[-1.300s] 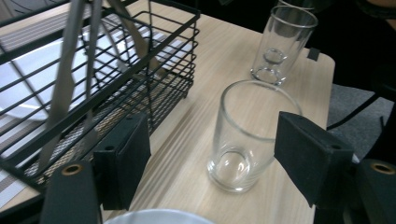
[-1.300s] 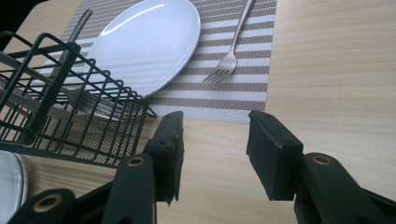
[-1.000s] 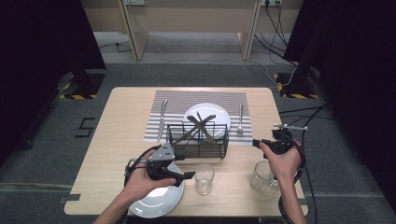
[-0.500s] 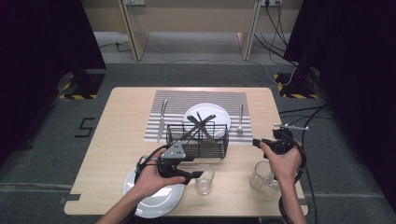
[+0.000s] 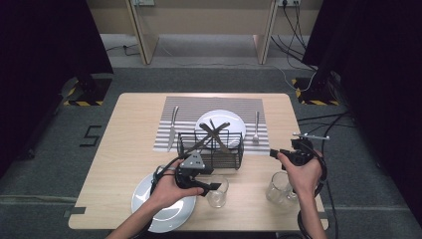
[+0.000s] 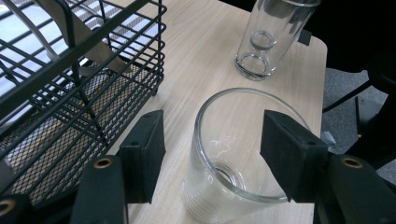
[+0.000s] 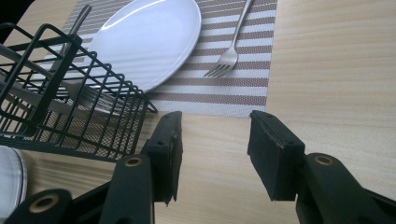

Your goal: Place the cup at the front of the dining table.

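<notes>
The left gripper (image 6: 212,154) straddles the drinking glass (image 6: 233,158), which stands upright on the table (image 6: 205,51) beside the wire basket (image 6: 70,84); its jaws have just been closing, pads not yet pressing. The right gripper (image 7: 215,154) holds its jaws apart, empty.

My left claw (image 6: 212,151) straddles the near glass (image 6: 233,154), whose base runs off the picture's bottom edge; the far glass (image 6: 268,39) loses its rim at the top.
</notes>
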A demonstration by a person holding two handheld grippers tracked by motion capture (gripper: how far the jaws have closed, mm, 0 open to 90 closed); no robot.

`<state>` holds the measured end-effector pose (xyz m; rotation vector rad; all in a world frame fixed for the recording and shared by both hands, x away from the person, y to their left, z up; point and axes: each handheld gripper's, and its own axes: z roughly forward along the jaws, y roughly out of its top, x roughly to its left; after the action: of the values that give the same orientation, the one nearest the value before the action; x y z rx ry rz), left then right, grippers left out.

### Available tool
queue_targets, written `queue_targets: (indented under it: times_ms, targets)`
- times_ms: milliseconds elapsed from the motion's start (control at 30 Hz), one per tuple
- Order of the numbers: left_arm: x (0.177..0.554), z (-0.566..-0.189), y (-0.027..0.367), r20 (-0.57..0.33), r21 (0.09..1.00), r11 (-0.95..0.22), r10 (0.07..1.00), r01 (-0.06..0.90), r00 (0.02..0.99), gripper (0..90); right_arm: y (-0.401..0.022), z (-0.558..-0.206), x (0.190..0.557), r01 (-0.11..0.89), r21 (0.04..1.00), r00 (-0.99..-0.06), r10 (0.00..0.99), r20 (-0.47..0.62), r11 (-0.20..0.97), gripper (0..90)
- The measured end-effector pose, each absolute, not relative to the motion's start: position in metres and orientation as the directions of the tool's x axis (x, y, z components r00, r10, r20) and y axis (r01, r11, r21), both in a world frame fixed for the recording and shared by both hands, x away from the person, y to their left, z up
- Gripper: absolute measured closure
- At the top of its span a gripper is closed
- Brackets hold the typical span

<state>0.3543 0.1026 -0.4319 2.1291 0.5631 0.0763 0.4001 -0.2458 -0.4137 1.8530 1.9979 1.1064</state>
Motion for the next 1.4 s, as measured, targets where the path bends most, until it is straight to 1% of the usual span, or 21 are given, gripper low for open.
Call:
queue_targets:
  times_ms: [367, 567, 833, 1000, 1100, 1400]
  targets:
    - [0.358, -0.437, 0.098, -0.156, 0.762, -0.522, 0.426, 0.383, 0.891, 46.2, -0.246, -0.414, 0.400, 0.773, 0.631, -0.194, 0.922, 0.336, -0.067, 54.7]
    - [0.359, -0.438, 0.096, -0.154, 0.754, -0.532, 0.426, 0.385, 0.891, 47.6, -0.246, -0.415, 0.400, 0.775, 0.629, -0.196, 0.921, 0.336, -0.065, 54.8]
    - [0.361, -0.440, 0.093, -0.153, 0.743, -0.548, 0.420, 0.385, 0.894, 54.3, -0.245, -0.415, 0.400, 0.776, 0.628, -0.198, 0.921, 0.335, -0.062, 55.0]
    - [0.363, -0.441, 0.090, -0.155, 0.729, -0.561, 0.423, 0.392, 0.893, 54.7, -0.245, -0.415, 0.400, 0.775, 0.629, -0.200, 0.921, 0.334, -0.060, 55.0]
    - [0.363, -0.441, 0.087, -0.146, 0.723, -0.574, 0.419, 0.386, 0.896, 57.7, -0.245, -0.415, 0.400, 0.775, 0.630, -0.199, 0.922, 0.333, -0.060, 55.1]
    - [0.364, -0.444, 0.080, -0.158, 0.703, -0.586, 0.424, 0.403, 0.892, 65.1, -0.245, -0.417, 0.400, 0.779, 0.624, -0.199, 0.921, 0.336, -0.059, 55.1]
